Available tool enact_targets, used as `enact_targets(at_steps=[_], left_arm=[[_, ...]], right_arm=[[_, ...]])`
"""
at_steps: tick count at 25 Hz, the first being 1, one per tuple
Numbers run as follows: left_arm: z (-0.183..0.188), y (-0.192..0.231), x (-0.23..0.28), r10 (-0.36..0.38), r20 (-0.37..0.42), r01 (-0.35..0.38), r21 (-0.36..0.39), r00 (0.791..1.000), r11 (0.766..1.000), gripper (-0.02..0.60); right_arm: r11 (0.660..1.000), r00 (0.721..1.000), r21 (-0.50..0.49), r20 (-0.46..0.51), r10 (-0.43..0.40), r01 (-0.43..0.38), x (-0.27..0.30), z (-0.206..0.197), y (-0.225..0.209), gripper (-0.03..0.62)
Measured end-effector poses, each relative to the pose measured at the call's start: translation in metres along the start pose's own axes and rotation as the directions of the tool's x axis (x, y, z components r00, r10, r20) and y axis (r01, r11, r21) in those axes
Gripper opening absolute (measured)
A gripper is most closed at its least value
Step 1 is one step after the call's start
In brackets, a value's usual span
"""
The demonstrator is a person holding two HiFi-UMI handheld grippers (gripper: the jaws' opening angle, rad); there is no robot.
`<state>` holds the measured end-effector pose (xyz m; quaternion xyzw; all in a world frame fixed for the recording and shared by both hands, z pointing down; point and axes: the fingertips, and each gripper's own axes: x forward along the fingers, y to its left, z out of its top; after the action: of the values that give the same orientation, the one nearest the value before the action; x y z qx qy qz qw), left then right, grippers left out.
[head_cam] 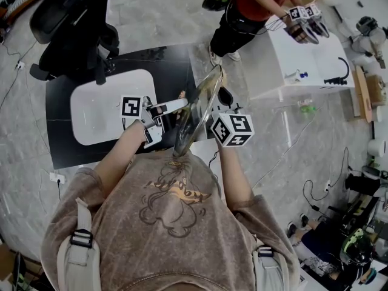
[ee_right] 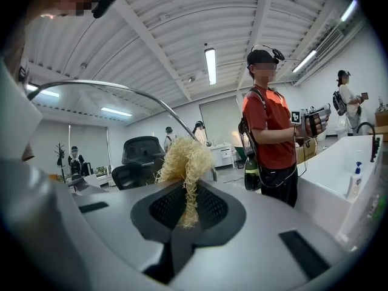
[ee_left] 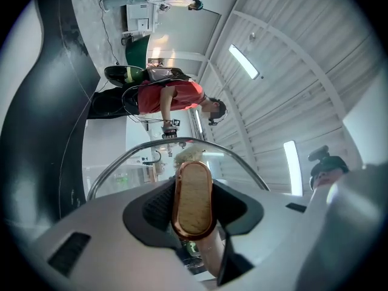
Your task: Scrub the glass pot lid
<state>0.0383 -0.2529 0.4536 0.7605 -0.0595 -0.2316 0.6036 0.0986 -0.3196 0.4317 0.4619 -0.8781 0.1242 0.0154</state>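
Left claw (ee_left: 194, 214) around glass lid's handle (ee_left: 194, 190)

Grey tile flr (head_cam: 151, 23); blk office chair (head_cam: 70, 17); white basin (head_cam: 100, 111); strip lights (ee_right: 211, 65).

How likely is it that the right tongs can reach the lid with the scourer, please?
Very likely, yes: the left tongs hold the lid up by its knob, on edge, and the right tongs, shut on the scourer, sit close by its underside with nothing between. Whether they touch is unclear.
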Motion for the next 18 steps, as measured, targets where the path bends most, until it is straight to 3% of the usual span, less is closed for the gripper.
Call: enact_targets(at_steps=[18], left_arm=[[0.010, -0.001, 0.000, -0.026, 0.033, 0.028, -0.046, 0.999, 0.999, 0.179]], right_arm=[[1.000, 0.987, -0.021, -0.158, -0.023, 0.020, 0.028, -0.062, -0.016, 0.037]])
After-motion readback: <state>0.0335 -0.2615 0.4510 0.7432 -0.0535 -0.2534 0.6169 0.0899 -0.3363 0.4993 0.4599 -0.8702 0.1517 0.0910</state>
